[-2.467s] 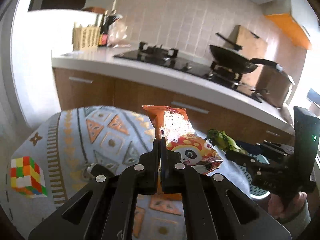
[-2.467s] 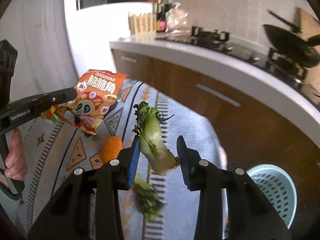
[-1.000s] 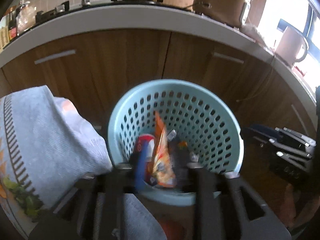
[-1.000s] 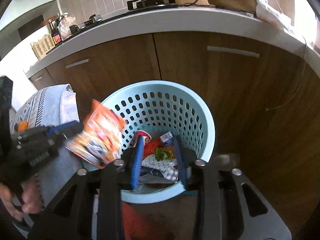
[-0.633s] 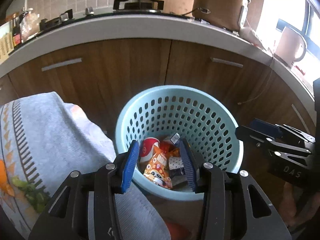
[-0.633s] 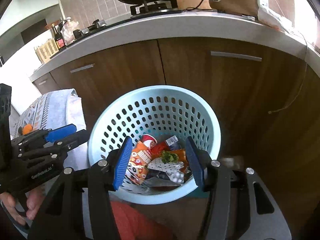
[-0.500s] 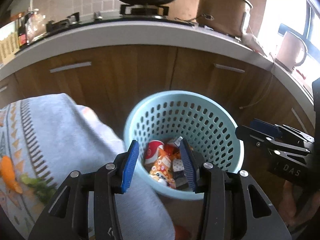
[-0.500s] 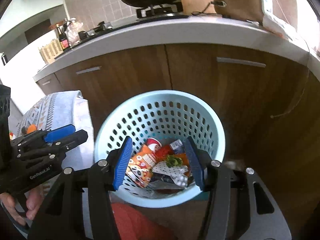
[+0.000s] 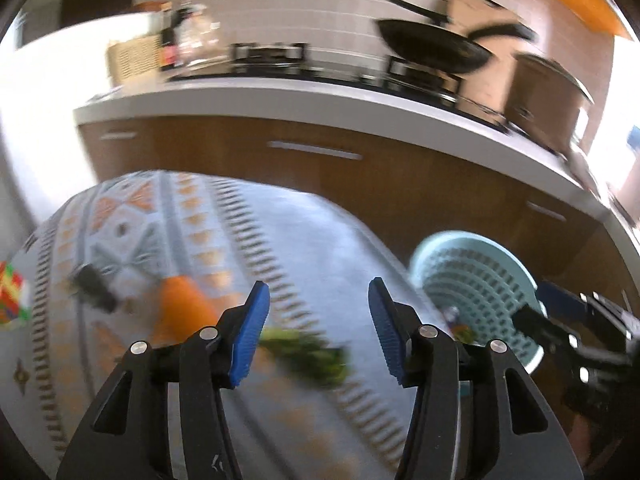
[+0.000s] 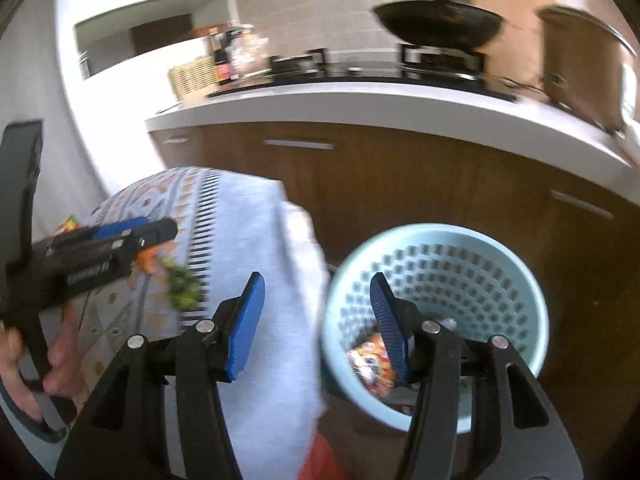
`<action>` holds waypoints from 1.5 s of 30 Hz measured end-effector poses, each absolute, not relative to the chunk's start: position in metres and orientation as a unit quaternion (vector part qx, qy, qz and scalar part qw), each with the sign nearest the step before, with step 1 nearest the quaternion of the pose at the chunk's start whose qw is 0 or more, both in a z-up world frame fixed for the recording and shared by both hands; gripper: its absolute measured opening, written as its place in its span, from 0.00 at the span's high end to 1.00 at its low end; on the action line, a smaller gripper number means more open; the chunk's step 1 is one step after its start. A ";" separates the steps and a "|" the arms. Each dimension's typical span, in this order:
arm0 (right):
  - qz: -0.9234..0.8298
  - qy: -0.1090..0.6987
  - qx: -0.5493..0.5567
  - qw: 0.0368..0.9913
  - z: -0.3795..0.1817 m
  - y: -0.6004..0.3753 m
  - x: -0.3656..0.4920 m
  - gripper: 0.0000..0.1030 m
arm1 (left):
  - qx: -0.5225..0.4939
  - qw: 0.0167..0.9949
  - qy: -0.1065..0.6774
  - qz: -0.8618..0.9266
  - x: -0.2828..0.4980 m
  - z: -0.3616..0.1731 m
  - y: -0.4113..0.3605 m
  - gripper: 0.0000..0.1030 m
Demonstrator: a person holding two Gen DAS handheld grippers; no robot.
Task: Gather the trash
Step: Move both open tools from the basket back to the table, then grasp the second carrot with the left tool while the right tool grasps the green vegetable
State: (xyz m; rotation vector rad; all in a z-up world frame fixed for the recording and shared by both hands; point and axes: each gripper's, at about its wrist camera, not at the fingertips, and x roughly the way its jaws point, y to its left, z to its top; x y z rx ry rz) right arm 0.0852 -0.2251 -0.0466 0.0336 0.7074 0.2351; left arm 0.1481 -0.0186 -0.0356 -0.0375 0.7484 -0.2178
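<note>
We go left to right in the left wrist view: Rubik's cube (image 9: 14, 300) at the 9 o'clock edge on the patterned cloth (image 9: 304, 240), a blurred dark object (image 9: 92, 286) beside it, then a carrot (image 9: 182, 308) at about 10 o'clock of the left gripper (image 9: 316, 330). Its jaws have just been opening and stand apart, nothing between the blue pads (image 9: 250, 336). Green vegetable scrap (image 9: 308, 354) lies on the cloth just below and between the pads, not touched. Teal perforated basket (image 9: 476, 280) sits at 3 o'clock of that claw, off the cloth's edge, by the wooden cabinets (image 9: 360, 172); the other gripper shows at the right edge past it. In the right wrist view we see a hand (image 10: 52, 364) holding the left gripper (image 10: 160, 230) at 9 o'clock, with the green scrap (image 10: 182, 290) and an orange piece (image 10: 146, 262) on the cloth (image 10: 256, 232) just under its tip. The right gripper (image 10: 316, 330) also has just been opening: jaws apart and empty. The basket (image 10: 460, 240) lies at 2 to 3 o'clock of it, right pad (image 10: 386, 324) overlapping the rim in view; snack wrappers (image 10: 370, 362) lie in the bottom. Counter (image 10: 400, 112) with wok (image 10: 436, 24) and pot (image 10: 580, 56) runs across 12 o'clock. Everything is motion-blurred.
</note>
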 end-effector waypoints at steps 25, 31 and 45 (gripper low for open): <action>0.203 0.389 -0.008 0.899 -0.089 -0.123 0.121 0.50 | -0.139 0.900 0.409 -0.056 0.185 -0.097 0.072 0.37; 0.199 0.398 -0.024 0.895 -0.098 -0.113 0.132 0.50 | -0.133 0.903 0.405 -0.057 0.183 -0.099 0.068 0.63; 0.202 0.431 -0.046 0.878 -0.115 -0.093 0.148 0.71 | -0.160 0.905 0.389 -0.058 0.178 -0.098 0.077 0.84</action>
